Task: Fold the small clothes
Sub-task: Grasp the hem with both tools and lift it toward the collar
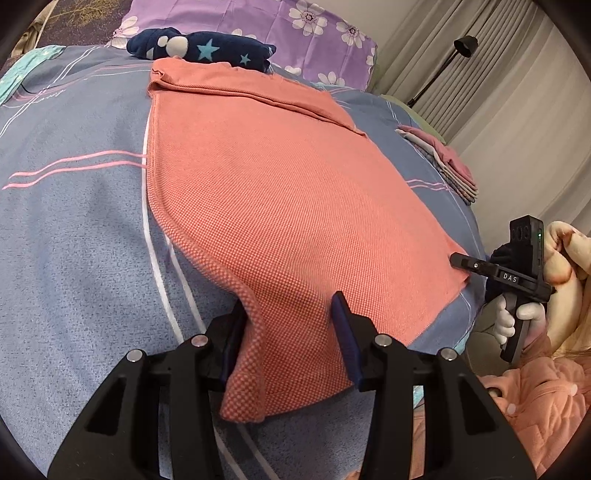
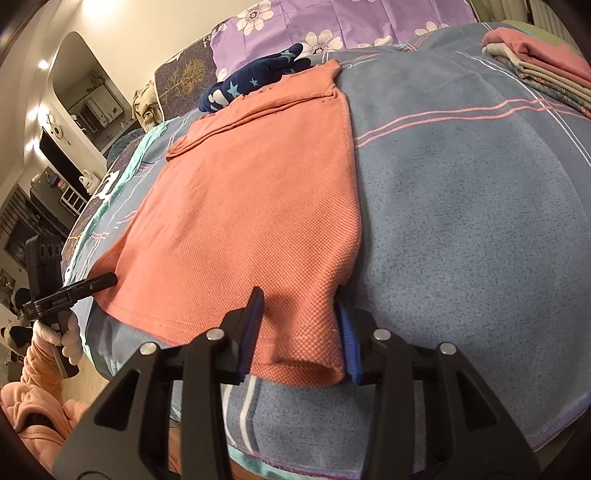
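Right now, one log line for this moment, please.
left gripper: pinching coral shirt hem | right gripper: pinching same hem

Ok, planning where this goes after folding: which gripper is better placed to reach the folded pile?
Right gripper, likely: the folded pile lies on its side of the bed, while the left gripper holds the salmon shirt's opposite hem corner.

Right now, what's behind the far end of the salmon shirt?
Behind the salmon shirt lies a navy star-print garment, touching its far edge, with a purple floral pillow beyond. The shirt hides the garment's near edge.
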The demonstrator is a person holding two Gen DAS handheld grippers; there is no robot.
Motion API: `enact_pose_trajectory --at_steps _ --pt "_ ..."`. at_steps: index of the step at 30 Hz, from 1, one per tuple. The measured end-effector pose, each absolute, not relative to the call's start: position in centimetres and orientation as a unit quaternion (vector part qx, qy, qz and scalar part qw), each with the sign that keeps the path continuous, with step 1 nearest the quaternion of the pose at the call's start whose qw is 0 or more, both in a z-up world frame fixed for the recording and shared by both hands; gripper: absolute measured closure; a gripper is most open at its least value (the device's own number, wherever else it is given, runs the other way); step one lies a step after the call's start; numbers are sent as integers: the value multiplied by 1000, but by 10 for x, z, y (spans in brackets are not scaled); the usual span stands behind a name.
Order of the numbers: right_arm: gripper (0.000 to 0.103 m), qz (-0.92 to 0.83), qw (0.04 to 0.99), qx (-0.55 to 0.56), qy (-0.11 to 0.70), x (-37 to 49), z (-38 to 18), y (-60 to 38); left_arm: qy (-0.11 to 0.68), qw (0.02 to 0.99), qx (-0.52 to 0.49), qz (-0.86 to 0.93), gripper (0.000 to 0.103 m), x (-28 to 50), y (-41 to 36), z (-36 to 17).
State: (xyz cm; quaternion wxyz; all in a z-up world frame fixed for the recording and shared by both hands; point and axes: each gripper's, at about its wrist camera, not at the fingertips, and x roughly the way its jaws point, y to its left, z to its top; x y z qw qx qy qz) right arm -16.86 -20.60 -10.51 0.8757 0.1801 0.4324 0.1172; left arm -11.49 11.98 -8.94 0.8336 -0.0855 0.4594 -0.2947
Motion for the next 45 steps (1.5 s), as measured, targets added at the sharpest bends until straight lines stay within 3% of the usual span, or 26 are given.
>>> enact_pose_trajectory --at_steps 10,17,23,24,26,27,28,40,45 --pt "63 130 873 175 437 -163 -104 -203 465 830 -86 -297 57 -108 116 -91" --pt "66 142 865 183 444 -168 -103 -207 472 822 -94 -305 70 -117 123 -90" --pt "68 178 845 244 441 -167 -112 -224 465 820 -96 -320 72 -117 122 -92" --pt "72 183 842 255 439 -163 -114 -226 461 820 -98 -324 74 -114 119 -94" --pt "85 188 835 268 442 -151 -116 -227 458 820 -99 -329 90 -109 114 -95" --pt "98 185 833 270 446 -148 -116 -227 456 820 -105 -330 92 -106 114 -94" --pt "98 184 830 277 448 -145 -114 -228 453 821 -110 -331 94 -106 114 -92" --pt "99 212 903 225 298 -200 -1 -237 305 871 -128 -363 96 -146 126 3" --pt "99 200 918 199 278 -244 27 -243 277 880 -109 -370 97 -192 122 37"
